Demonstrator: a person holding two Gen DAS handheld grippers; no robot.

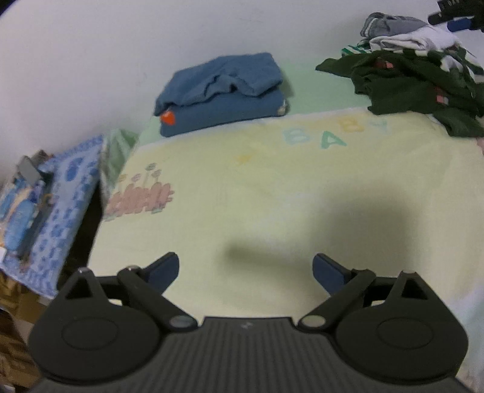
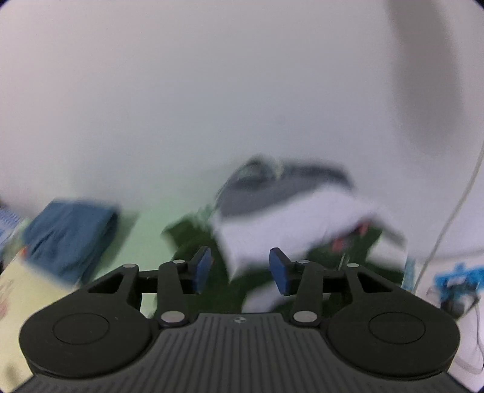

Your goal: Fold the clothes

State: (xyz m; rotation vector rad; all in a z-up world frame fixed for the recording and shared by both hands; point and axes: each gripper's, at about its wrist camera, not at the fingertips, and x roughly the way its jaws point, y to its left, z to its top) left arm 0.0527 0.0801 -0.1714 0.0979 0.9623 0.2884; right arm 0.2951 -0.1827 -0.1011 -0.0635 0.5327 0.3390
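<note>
My left gripper (image 1: 245, 260) stands open and empty, low over a pale yellow blanket (image 1: 272, 187) with "BABY" lettering. A folded blue garment (image 1: 220, 90) lies at the back by the wall. At the far right sits a loose pile of clothes: a dark green garment (image 1: 408, 84), a white one (image 1: 414, 39) and a grey one (image 1: 387, 24). The right wrist view is blurred. In it my right gripper (image 2: 240, 251) is open about half way, hanging in front of the white garment (image 2: 296, 220) and the green garment (image 2: 217, 290). Nothing shows between its pads.
A white wall closes off the back. The bed's left edge drops to a blue patterned cloth (image 1: 69, 196) with bottles (image 1: 18, 211) beside it. The folded blue garment (image 2: 69, 229) shows at the left of the right wrist view, a white cord (image 2: 453, 211) and blue clutter (image 2: 459, 278) at the right.
</note>
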